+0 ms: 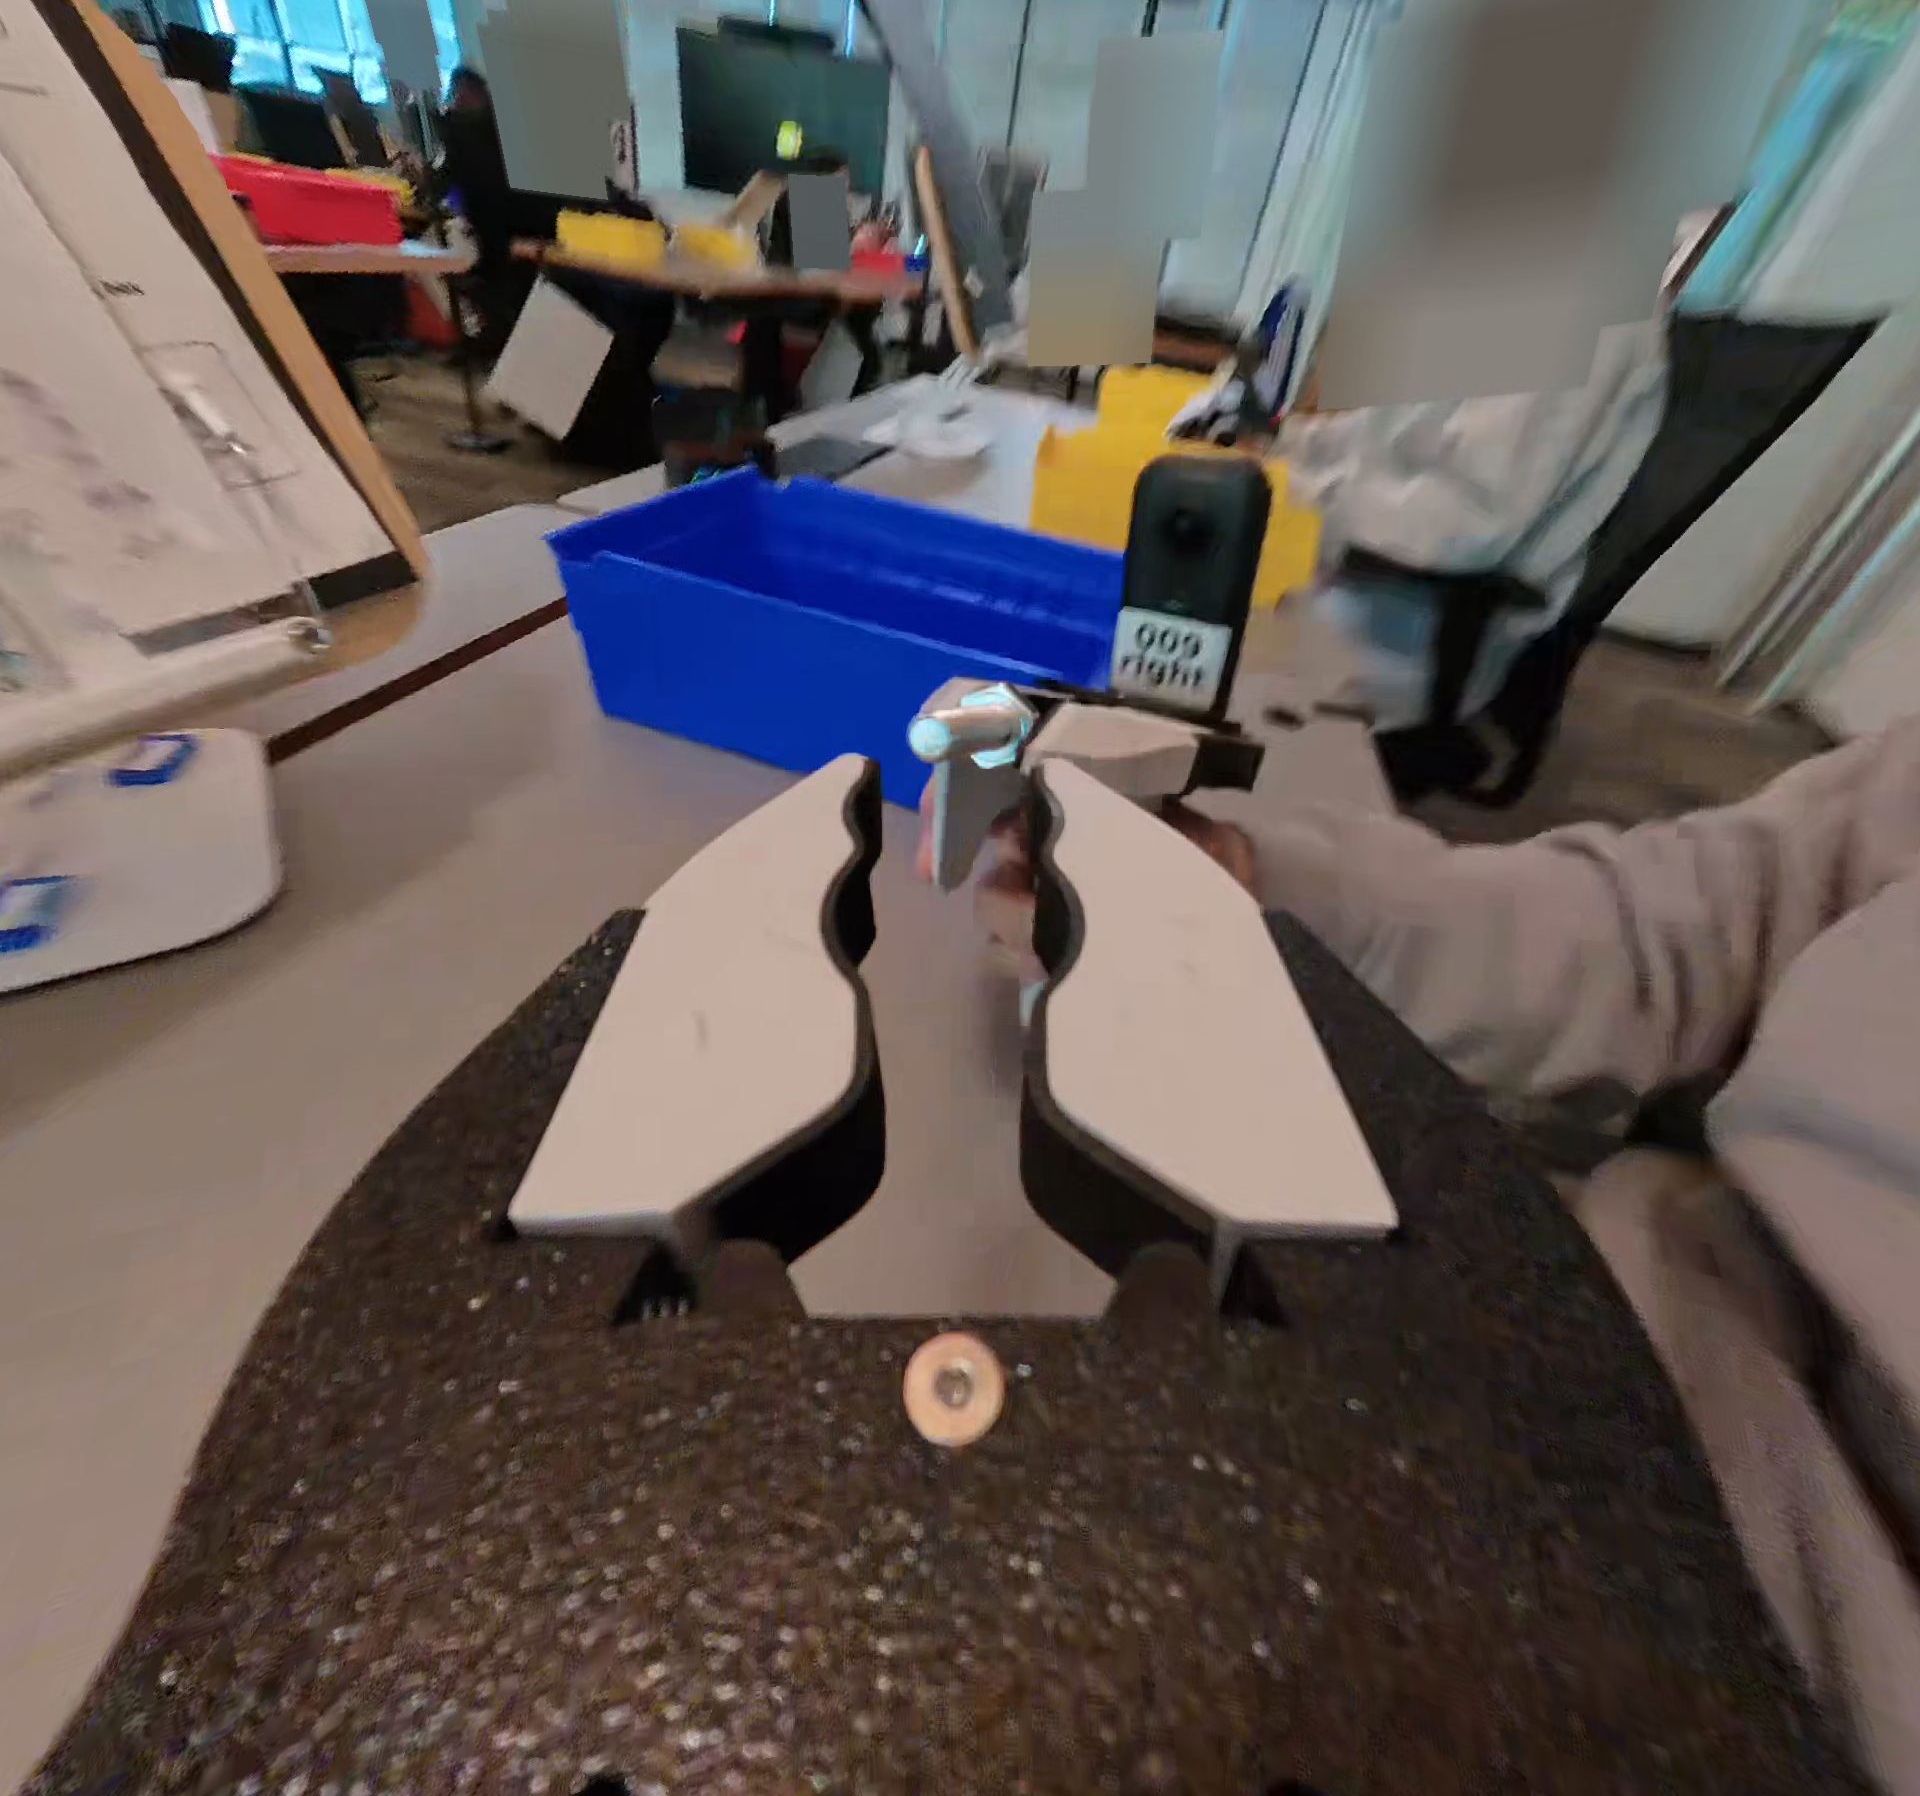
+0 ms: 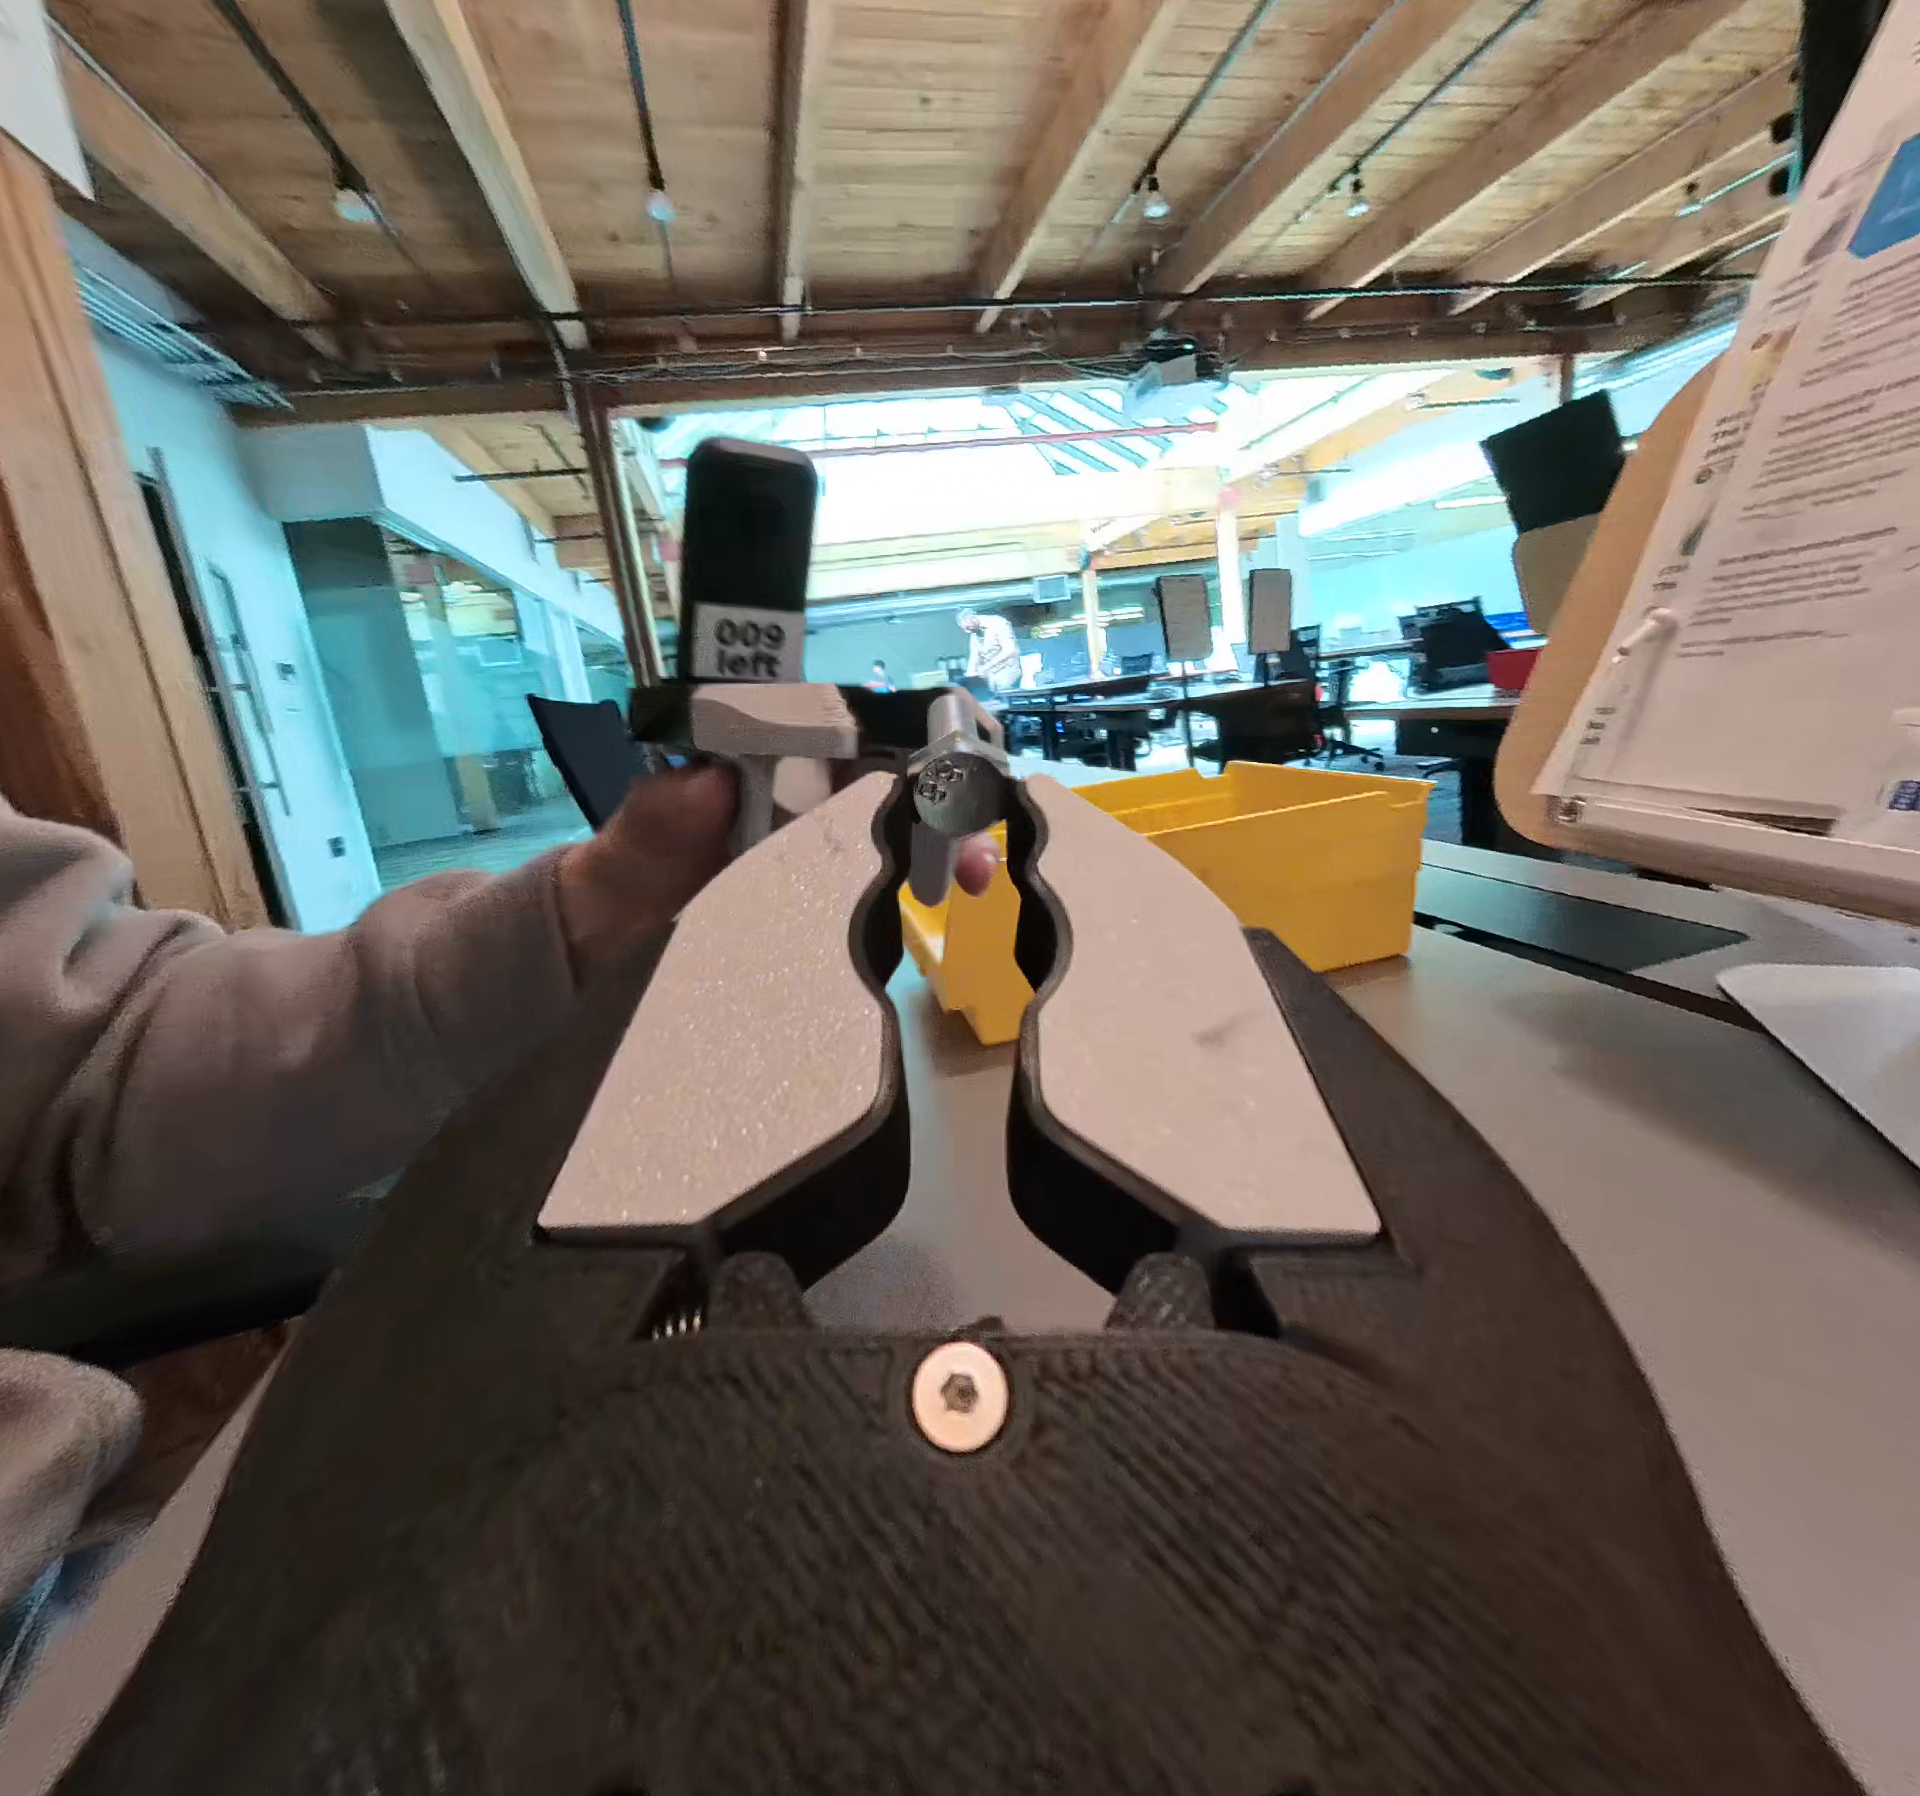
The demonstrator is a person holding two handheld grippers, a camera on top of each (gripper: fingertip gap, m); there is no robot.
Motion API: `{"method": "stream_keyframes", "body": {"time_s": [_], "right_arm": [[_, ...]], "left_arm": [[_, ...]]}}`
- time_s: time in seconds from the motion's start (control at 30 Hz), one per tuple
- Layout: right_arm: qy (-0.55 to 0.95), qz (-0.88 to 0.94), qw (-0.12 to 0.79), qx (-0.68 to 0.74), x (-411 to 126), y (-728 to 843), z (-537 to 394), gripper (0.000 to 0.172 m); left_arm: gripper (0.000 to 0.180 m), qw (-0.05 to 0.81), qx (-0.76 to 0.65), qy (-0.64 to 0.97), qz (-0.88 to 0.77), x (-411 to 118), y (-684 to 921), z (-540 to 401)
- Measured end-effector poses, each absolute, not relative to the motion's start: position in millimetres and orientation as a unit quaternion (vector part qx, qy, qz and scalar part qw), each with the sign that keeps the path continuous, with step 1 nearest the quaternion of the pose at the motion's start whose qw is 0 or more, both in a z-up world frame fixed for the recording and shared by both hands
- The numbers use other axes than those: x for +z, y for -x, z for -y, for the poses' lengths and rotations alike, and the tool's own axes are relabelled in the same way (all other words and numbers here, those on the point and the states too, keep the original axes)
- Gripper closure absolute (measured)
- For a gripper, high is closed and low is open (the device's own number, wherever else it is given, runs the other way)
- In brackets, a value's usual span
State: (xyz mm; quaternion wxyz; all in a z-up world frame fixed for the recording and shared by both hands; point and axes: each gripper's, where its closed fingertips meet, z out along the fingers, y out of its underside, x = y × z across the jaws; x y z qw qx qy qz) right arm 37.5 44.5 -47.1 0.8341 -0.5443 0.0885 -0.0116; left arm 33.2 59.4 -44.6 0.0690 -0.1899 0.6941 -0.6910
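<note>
Bolt (image 2: 954,796) of plain grey metal sits at the tips of my right gripper (image 2: 956,806), its hex head clamped between the two pads and facing straight back at that camera, so its long axis runs forward, away from me along the fingers. From my left wrist view the same bolt (image 1: 971,730) shows side-on: the shank lies roughly level, its rounded free end pointing left towards the blue bin (image 1: 831,603), the head end caught in the far gripper's grey fingers. My left gripper (image 1: 956,790) stands parted with nothing between its pads, just short of the bolt's shank, which hangs above and beyond its fingertips; I cannot tell whether anything touches. Only the left view gives me the shank's full length and the blue bin behind it; only the right view gives me the stamped head, the yellow bin (image 2: 1247,863) beyond it, and the person's hand (image 2: 644,863) gripping the left tool. Both tools hover over a pale grey table (image 1: 416,915), with a clipboard of papers (image 2: 1766,551) leaning at its edge. Around it I see an open office with desks, monitors and a timber-beamed ceiling (image 2: 831,84).
</note>
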Motion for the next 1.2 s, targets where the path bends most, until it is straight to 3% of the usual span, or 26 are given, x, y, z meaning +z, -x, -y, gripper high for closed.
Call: {"method": "stream_keyframes", "body": {"time_s": [0.63,0.93,1.2], "right_arm": [[0.567,-0.058,0.822,-0.007,-54.3,-27.1,-55.6,0.155],[0.632,-0.056,0.747,-0.200,-73.9,-47.6,-57.0,0.142],[0.683,-0.028,0.680,-0.266,-93.2,-47.7,-69.5,0.161]], "left_arm": [[0.171,0.058,-0.695,0.156,-0.699,-46.1,-27.9,-64.0],[0.172,0.181,-0.527,0.209,-0.804,-71.9,-47.2,-74.3],[0.172,0.214,-0.432,0.228,-0.846,-80.8,-44.2,-65.5]]}}
